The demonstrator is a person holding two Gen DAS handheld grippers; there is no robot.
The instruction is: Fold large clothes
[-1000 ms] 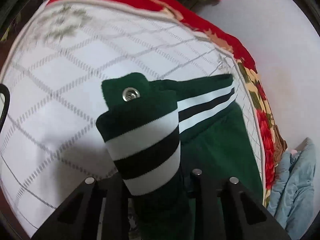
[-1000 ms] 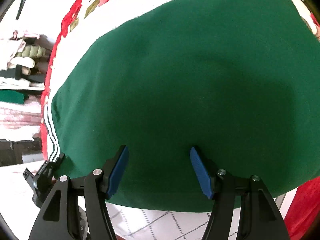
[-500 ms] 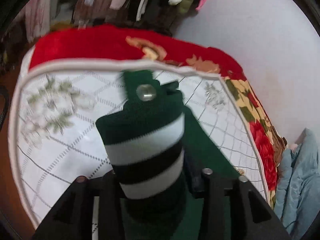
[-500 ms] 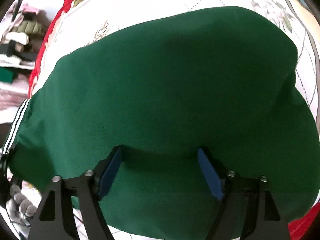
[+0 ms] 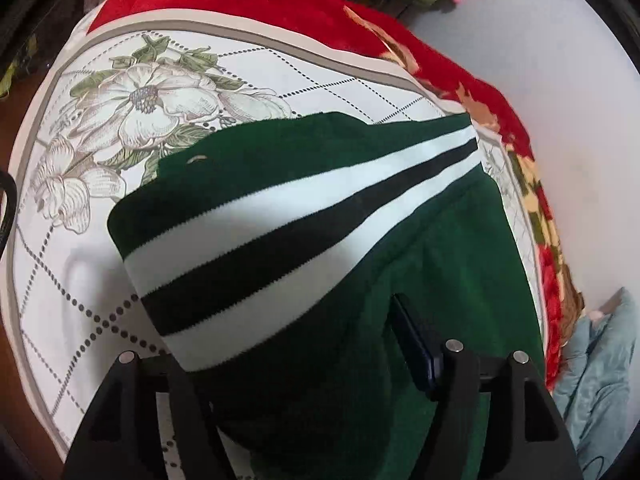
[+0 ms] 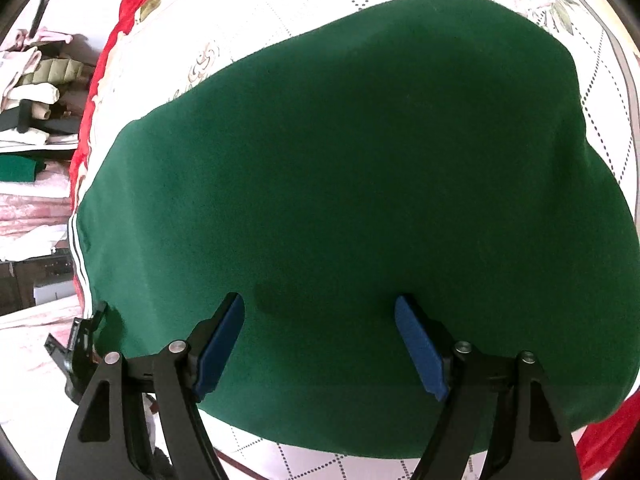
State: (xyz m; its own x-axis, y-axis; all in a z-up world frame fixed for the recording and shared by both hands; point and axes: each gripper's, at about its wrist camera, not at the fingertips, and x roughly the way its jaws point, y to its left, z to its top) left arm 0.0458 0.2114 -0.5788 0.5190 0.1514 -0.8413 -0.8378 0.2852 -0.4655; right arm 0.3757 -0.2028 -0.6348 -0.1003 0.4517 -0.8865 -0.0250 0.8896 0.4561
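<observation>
A dark green garment [image 6: 360, 184] lies spread on the white floral bedspread [image 5: 248, 80]. Its ribbed hem band [image 5: 280, 232], striped white and black, lies folded over the green cloth in the left wrist view. My left gripper [image 5: 288, 340] stands over the band's near end with its jaws opening. The cloth lies slack between them and hides the left finger, while the blue pad of the right finger [image 5: 416, 344] shows. My right gripper [image 6: 320, 316] is open just above the flat green cloth, both blue pads bare and nothing between them.
A red flowered blanket [image 5: 440, 68] shows under the bedspread at the bed's far and right edges, next to a pale wall [image 5: 540, 40]. A light blue cloth [image 5: 600, 368] lies at the right. Piles of clothes [image 6: 32, 80] stand beyond the bed's left side.
The left gripper carried the striped band forward and down onto the bed and widened its jaws; the band now lies stretched out flat. The right gripper's jaws opened wider over the green cloth.
</observation>
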